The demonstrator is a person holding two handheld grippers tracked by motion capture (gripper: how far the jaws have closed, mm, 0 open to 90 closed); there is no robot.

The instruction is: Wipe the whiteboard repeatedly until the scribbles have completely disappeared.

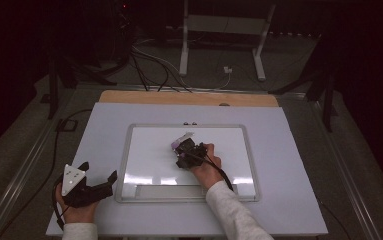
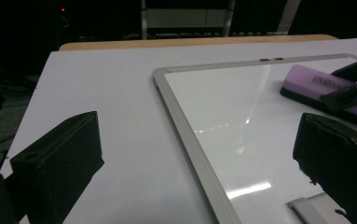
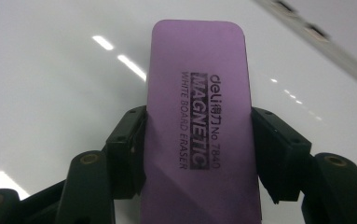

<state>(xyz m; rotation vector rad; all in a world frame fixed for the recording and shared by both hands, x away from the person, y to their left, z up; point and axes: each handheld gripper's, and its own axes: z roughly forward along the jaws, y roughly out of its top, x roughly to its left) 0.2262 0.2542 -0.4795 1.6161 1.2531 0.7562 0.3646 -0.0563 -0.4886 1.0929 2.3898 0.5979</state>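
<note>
The right gripper (image 1: pixel 183 151) reaches forward from a white-sleeved forearm, jaws clamped. The left gripper (image 1: pixel 97 176) rests low at the near left, jaws spread wide apart.

Glossy white whiteboard (image 1: pixel 154 155) in a matt grey metal-look frame; smooth matt purple plastic eraser (image 3: pixel 199 116); matt white bench (image 1: pixel 104 130).

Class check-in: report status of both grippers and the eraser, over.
Right gripper shut on purple eraser, flat on whiteboard. Left gripper open, idle beside board. Nothing in the way.
</note>
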